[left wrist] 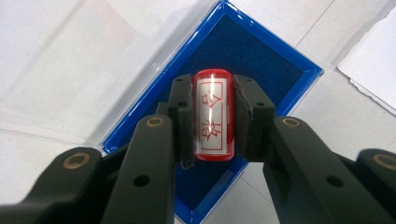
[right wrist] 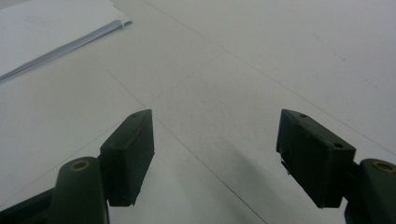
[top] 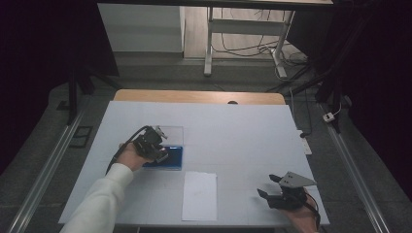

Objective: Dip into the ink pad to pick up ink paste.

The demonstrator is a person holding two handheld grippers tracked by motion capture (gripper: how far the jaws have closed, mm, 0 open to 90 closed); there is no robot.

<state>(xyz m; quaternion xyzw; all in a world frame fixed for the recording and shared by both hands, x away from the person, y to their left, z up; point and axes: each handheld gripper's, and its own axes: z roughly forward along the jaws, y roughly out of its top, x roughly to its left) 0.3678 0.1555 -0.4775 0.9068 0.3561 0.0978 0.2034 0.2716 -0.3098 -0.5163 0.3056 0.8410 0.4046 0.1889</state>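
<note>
My left gripper (left wrist: 212, 116) is shut on a red stamp (left wrist: 213, 114) with a white label of red characters. It hangs just above the dark blue pad of an open blue ink box (left wrist: 261, 60). From the high view the left gripper (top: 159, 148) is over that ink box (top: 172, 158), whose clear lid (top: 172, 136) lies flat behind it. A white paper sheet (top: 199, 195) lies near the table's front edge. My right gripper (top: 271, 187) rests at the front right, open, with nothing between its jaws (right wrist: 215, 154).
The white table top (top: 233, 131) has a wooden strip along its far edge. A corner of the paper sheet (right wrist: 51, 28) lies left of the right gripper. Desk legs and cables (top: 272, 48) stand on the floor beyond the table.
</note>
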